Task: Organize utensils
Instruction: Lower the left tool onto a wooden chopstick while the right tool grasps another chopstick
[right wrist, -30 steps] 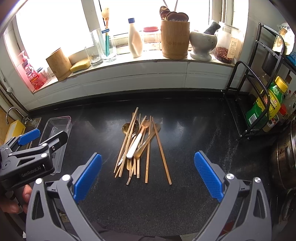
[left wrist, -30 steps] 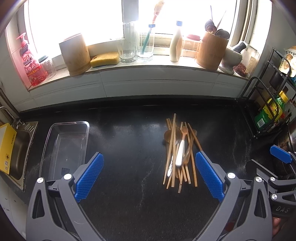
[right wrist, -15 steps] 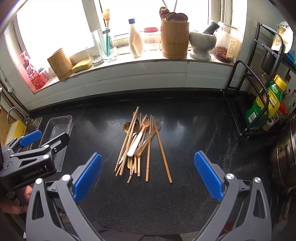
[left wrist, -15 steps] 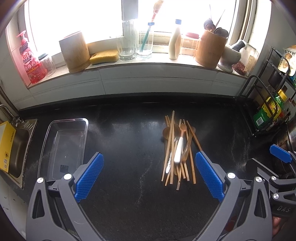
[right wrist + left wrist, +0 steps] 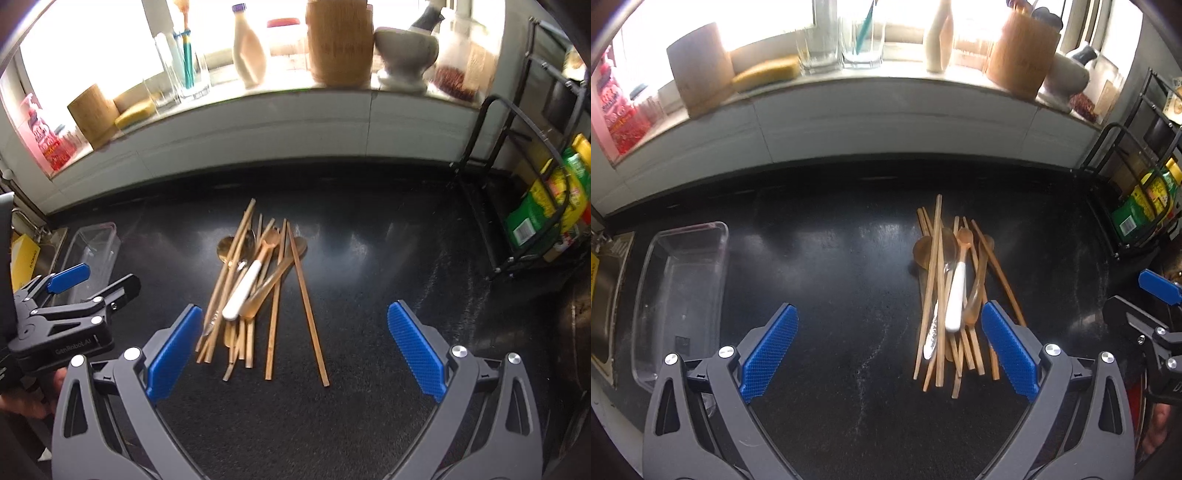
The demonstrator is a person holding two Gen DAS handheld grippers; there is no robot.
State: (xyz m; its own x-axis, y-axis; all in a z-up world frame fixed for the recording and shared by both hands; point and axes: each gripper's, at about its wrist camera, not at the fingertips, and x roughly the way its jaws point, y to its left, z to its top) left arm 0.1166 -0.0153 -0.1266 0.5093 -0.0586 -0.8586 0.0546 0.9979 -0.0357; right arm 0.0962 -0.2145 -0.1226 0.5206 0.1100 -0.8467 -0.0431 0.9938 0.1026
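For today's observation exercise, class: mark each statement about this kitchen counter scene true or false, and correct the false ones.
1. Both sets of tongs are open and hold nothing. True: the left tongs and right tongs are spread wide and empty.
2. The clear plastic tray already holds chopsticks. False: it is empty.
3. The white-handled utensil lies on top of the pile of chopsticks and spoons. True.
4. The utensils stand upright in a cup on the counter. False: they lie flat in a loose heap.
5. The yellow sponge sits on the windowsill. True.
6. The tray lies to the right of the pile. False: it is on the left, near the sink.
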